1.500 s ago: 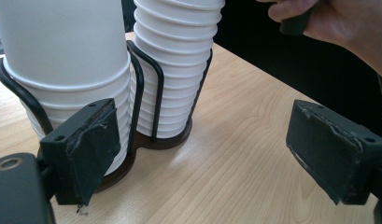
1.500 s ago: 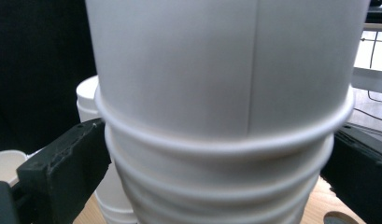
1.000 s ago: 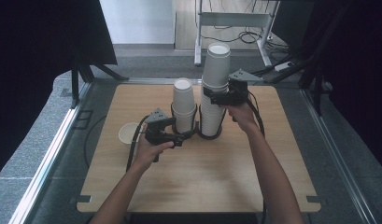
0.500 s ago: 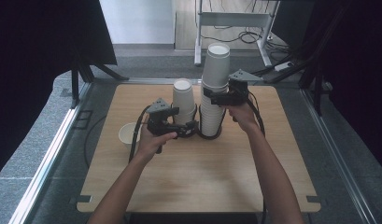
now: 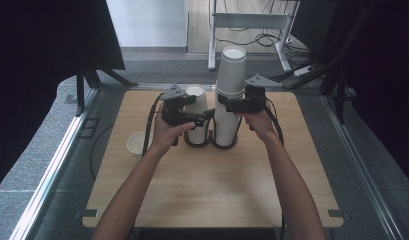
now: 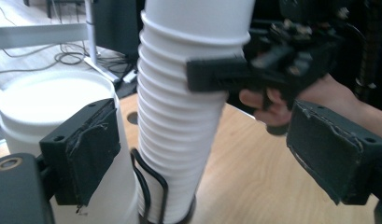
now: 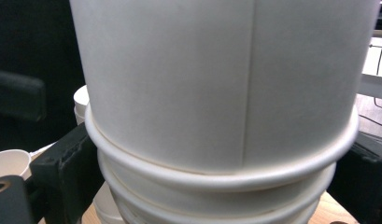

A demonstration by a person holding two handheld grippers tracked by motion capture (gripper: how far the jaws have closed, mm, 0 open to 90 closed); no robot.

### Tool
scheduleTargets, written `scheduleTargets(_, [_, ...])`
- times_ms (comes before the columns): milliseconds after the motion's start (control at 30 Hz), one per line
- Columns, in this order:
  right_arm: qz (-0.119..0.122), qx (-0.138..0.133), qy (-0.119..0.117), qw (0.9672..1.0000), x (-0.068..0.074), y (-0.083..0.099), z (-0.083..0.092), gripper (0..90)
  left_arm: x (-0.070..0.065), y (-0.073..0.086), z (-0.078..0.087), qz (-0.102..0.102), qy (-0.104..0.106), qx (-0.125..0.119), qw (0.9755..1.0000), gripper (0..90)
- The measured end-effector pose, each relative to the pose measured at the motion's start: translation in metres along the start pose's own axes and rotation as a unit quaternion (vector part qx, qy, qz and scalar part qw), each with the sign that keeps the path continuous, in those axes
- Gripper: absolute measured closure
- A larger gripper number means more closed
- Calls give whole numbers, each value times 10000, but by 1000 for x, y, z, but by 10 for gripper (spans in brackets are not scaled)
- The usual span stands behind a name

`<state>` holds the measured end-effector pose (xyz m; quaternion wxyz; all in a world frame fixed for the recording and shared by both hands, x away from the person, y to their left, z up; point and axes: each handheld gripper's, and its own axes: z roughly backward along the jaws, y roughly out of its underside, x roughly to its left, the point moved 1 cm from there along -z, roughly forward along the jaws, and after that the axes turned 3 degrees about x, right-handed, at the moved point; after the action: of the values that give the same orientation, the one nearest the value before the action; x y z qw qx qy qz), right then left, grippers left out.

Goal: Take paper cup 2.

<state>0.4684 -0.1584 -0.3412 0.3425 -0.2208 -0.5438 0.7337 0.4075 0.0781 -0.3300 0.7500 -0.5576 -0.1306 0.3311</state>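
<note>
Cups were the business here: a tall stack of white paper cups [image 5: 229, 97] stood in a black wire holder [image 5: 210, 142] at the far middle of the table [image 5: 202, 185], with a shorter stack [image 5: 197, 112] just beside it. The right gripper [image 5: 231, 106] had its jaws set around the tall stack below the uppermost cup [image 7: 221, 84], one pad [image 7: 67, 163] against the rims; it looked closed on the stack. The left gripper [image 6: 202, 154] hung open and empty, the tall stack just ahead between its jaws but untouched. I judged a cup was about to be separated; next, the left should close on the stack's lower part while the right lifts.
</note>
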Motion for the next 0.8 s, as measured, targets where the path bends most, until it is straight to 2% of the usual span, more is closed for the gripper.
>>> scheduleTargets(233, [1, 0, -7, 10000, 0, 0, 0, 36, 4, -18, -8, -74, -37, -56, 10000, 87])
scheduleTargets(467, [2, -2, -7, 10000, 0, 0, 0, 36, 7, -32, -20, -64, 46, -106, 9999, 73])
scheduleTargets(667, [0, 0, -8, 10000, 0, 0, 0, 36, 6, -43, -32, -222, 93, -41, 9997, 52])
scheduleTargets(800, [24, -1, -8, 10000, 0, 0, 0, 36, 7, -50, -42, -209, 72, 23, 9998, 49])
